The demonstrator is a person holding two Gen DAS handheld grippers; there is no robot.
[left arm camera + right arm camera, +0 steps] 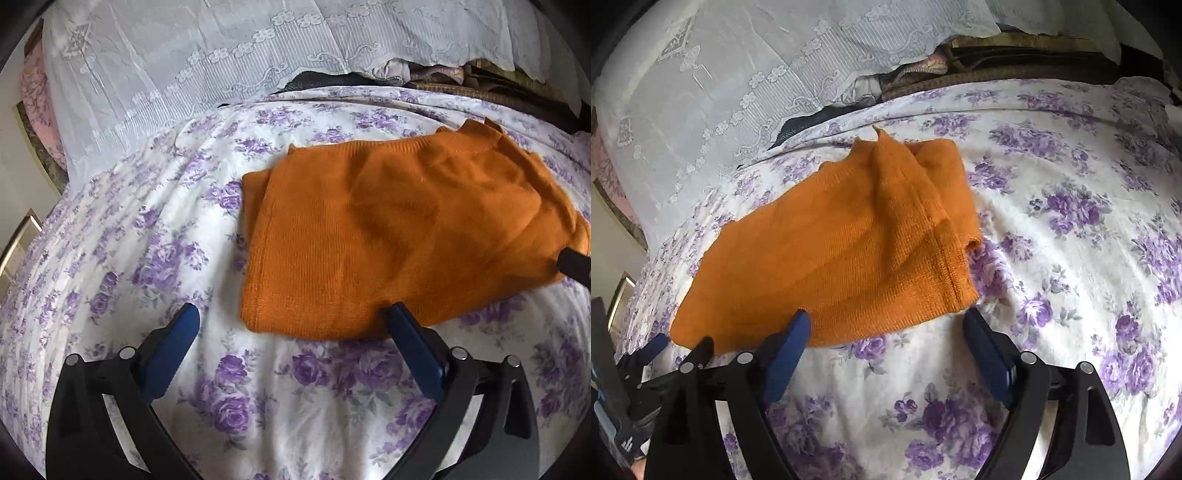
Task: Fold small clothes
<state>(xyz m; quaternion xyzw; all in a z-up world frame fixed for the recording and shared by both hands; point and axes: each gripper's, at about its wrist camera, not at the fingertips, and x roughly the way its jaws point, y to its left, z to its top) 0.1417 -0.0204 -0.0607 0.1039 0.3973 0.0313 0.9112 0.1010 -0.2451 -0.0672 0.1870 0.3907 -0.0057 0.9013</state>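
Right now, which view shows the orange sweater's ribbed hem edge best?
The right wrist view: the sweater lies whole in frame, with its ribbed hem running clearly down the right side. In the left wrist view the sweater fills more of the frame, but its right end runs to the picture's edge behind the other claw.

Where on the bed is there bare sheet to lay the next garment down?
Bare floral sheet lies right of the orange sweater, and more on its left, up to the lace cloth. The near strip is crowded: the open left gripper and open right gripper sit at the sweater's edge.
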